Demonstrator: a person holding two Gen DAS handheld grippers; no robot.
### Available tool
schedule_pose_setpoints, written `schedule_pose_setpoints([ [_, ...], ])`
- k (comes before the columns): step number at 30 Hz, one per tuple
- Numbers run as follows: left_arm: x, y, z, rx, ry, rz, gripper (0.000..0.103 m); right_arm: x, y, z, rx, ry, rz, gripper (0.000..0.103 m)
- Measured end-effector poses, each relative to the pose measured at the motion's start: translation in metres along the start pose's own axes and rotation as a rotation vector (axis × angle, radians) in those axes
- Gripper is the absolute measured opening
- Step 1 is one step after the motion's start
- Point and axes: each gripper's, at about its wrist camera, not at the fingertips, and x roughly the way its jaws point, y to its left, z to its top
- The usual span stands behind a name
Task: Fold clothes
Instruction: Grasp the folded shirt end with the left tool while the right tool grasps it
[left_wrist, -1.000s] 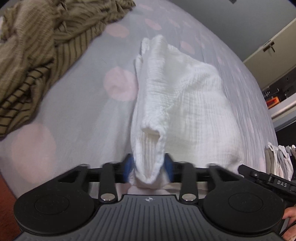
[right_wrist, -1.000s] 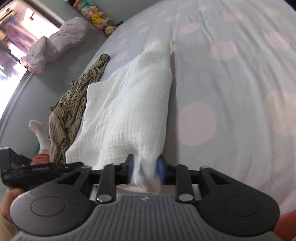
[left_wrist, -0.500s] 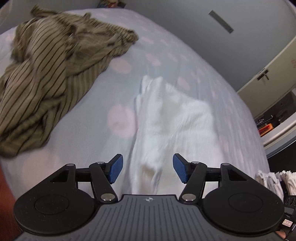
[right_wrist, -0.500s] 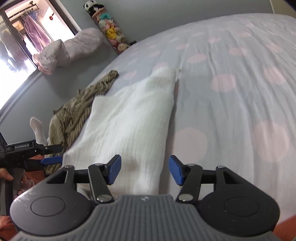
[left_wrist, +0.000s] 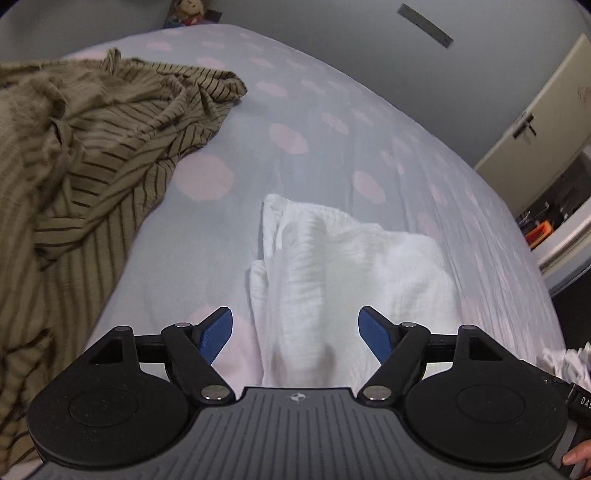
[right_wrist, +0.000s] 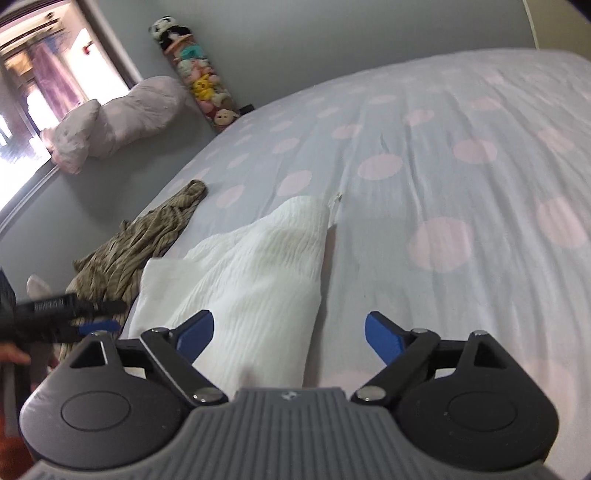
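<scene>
A white crinkled garment (left_wrist: 347, 273) lies folded on the bed, also seen in the right wrist view as the white garment (right_wrist: 251, 284). My left gripper (left_wrist: 295, 334) hovers open above its near end, blue pads wide apart and holding nothing. My right gripper (right_wrist: 290, 332) is open too, over the garment's right edge, with the cloth lying under its left finger. An olive striped garment (left_wrist: 92, 155) lies crumpled to the left, and appears again as the striped garment (right_wrist: 147, 240) beyond the white one. The left gripper (right_wrist: 55, 314) shows blurred at the right wrist view's left edge.
The bed sheet (right_wrist: 461, 192) is pale blue with pink dots and stretches wide to the right. A pink pillow (right_wrist: 118, 118) and a column of plush toys (right_wrist: 199, 81) stand by the far wall. A cupboard (left_wrist: 546, 122) stands beyond the bed's right side.
Both grippers let go of the white garment, opened wide and pulled back and upward. The garment now rests flat on the bed.
</scene>
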Motion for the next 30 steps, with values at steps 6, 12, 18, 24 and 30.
schedule_pose_setpoints([
  [6,0.034,0.021,0.003,-0.077,0.039,-0.055,0.074,0.039,-0.013,0.020,0.084,0.011,0.048,0.089],
  [12,0.048,0.030,0.003,-0.087,0.022,-0.090,0.072,0.074,-0.028,0.029,0.106,0.074,0.085,0.072],
  [18,0.055,0.030,0.003,-0.079,-0.010,-0.116,0.049,0.105,-0.044,0.027,0.204,0.135,0.159,0.065],
  [24,0.060,0.020,0.002,-0.034,-0.040,-0.100,0.023,0.126,-0.055,0.023,0.293,0.149,0.222,0.044],
  [30,0.047,0.008,0.005,0.002,-0.075,-0.123,0.012,0.122,-0.052,0.031,0.295,0.125,0.241,0.010],
])
